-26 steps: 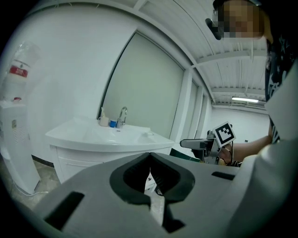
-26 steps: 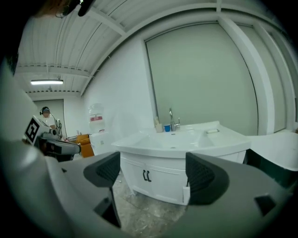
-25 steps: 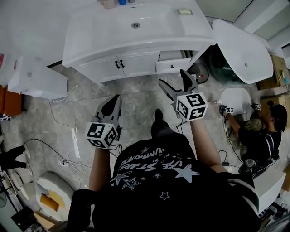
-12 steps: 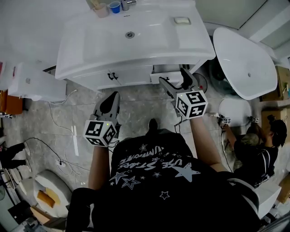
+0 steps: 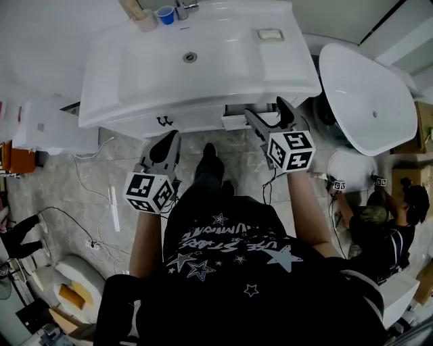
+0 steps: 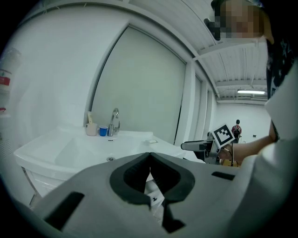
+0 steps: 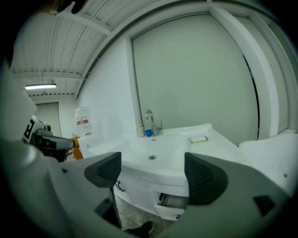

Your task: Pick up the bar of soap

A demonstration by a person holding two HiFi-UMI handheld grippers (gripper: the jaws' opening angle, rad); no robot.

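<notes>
The bar of soap (image 5: 270,34) is a pale block in a small dish on the right side of the white sink counter (image 5: 284,67). The left gripper view shows the soap (image 6: 151,141) far off, and the right gripper view shows the soap (image 7: 199,139) beyond the basin. My left gripper (image 5: 169,138) hangs over the floor in front of the cabinet, jaws shut and empty. My right gripper (image 5: 268,111) stands open at the counter's front right edge, well short of the soap. Nothing is between its jaws.
A faucet (image 5: 183,8), a blue cup (image 5: 165,14) and a beige cup (image 5: 144,21) stand at the sink's back. A cabinet drawer (image 5: 240,120) hangs open under the right gripper. A loose white basin (image 5: 369,94) lies right, with another person (image 5: 385,223) beyond. Cables (image 5: 88,203) cross the floor.
I have stepped closer to the vanity: the sink has slid down the head view toward me. Both grippers now sit near its front edge. Neither gripper has changed its jaw state.
</notes>
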